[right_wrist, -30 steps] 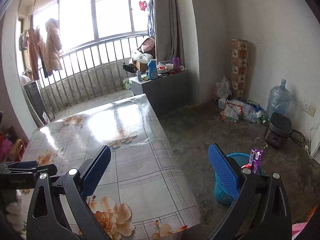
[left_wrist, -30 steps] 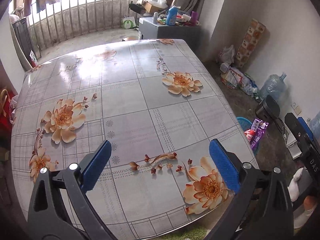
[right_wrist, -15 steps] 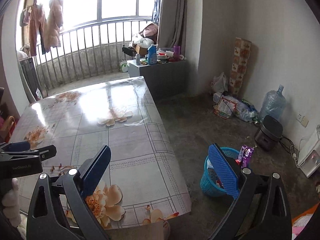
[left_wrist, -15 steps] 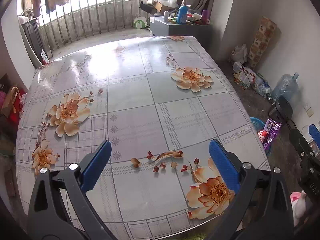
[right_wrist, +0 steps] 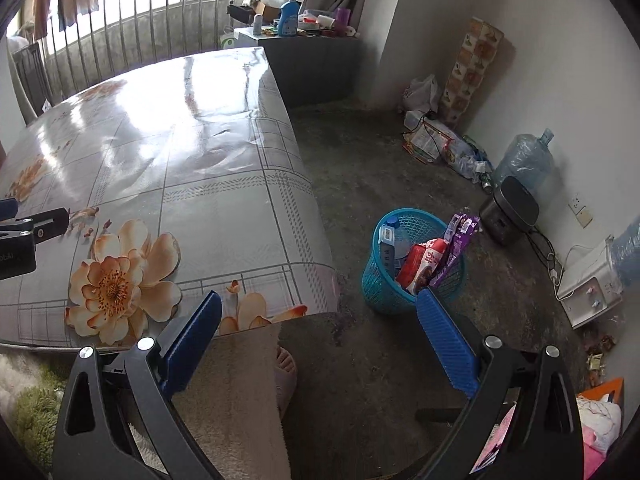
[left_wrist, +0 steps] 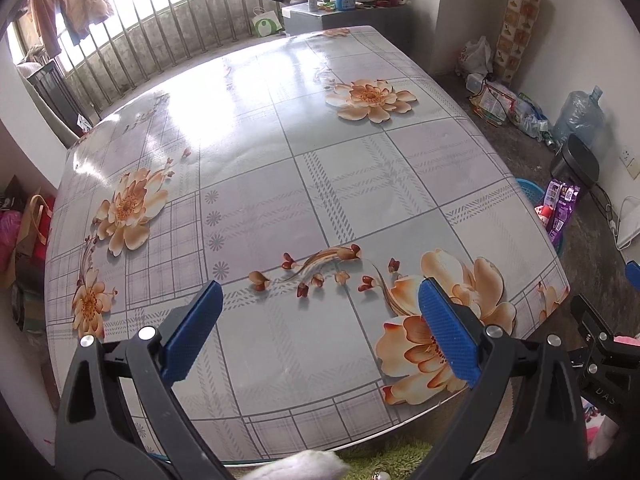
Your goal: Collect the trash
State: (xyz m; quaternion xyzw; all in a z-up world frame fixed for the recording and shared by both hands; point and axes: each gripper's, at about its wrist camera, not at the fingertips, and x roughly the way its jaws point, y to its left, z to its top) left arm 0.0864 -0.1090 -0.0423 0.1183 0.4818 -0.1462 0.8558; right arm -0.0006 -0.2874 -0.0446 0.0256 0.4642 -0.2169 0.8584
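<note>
Both grippers (left_wrist: 320,328) (right_wrist: 318,338) gape empty; purple wrapper (right_wrist: 456,250) stands upright in basket (right_wrist: 380,292).

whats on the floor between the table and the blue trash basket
Nothing: the right wrist view shows bare concrete floor between the table edge and the blue trash basket.

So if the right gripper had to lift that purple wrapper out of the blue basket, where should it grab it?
Probably the wrapper's top end. The purple wrapper stands tilted in the blue basket, its upper part sticking above the rim toward the wall side, free of the red packet. The open right gripper should come from above, closing across the flat faces.
</note>
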